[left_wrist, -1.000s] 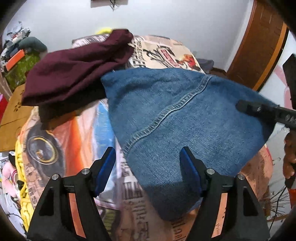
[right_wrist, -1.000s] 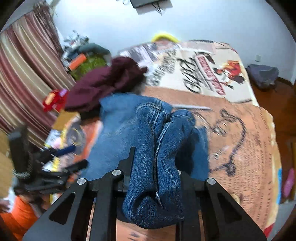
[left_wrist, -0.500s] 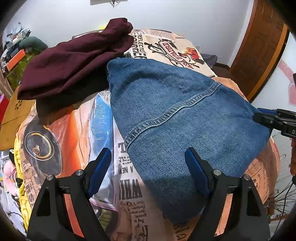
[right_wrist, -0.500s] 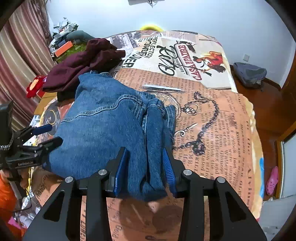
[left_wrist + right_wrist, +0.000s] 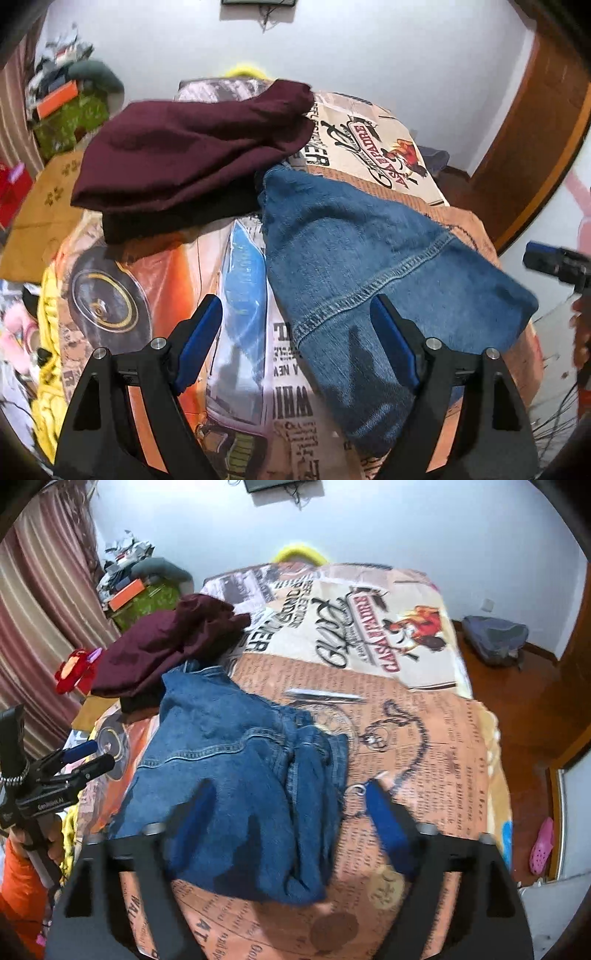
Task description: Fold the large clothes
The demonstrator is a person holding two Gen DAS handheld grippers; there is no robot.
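Centre frame on the printed bed cover (image 5: 424, 738), folded blue denim jeans (image 5: 236, 775) lie rumpled beside a maroon garment (image 5: 192, 155), left tool (image 5: 295, 332) wide and empty, right tool (image 5: 288, 812) opening, gripping nothing.

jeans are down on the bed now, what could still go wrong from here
1. The jeans lie bunched along one edge, so the fold may slump open.
2. The right gripper, jaws opening above the denim, could snag it while pulling away.
3. The maroon garment touches the jeans' far end and might get dragged along.

Both wrist views look steeply down, close over the same bed (image 5: 369, 122).
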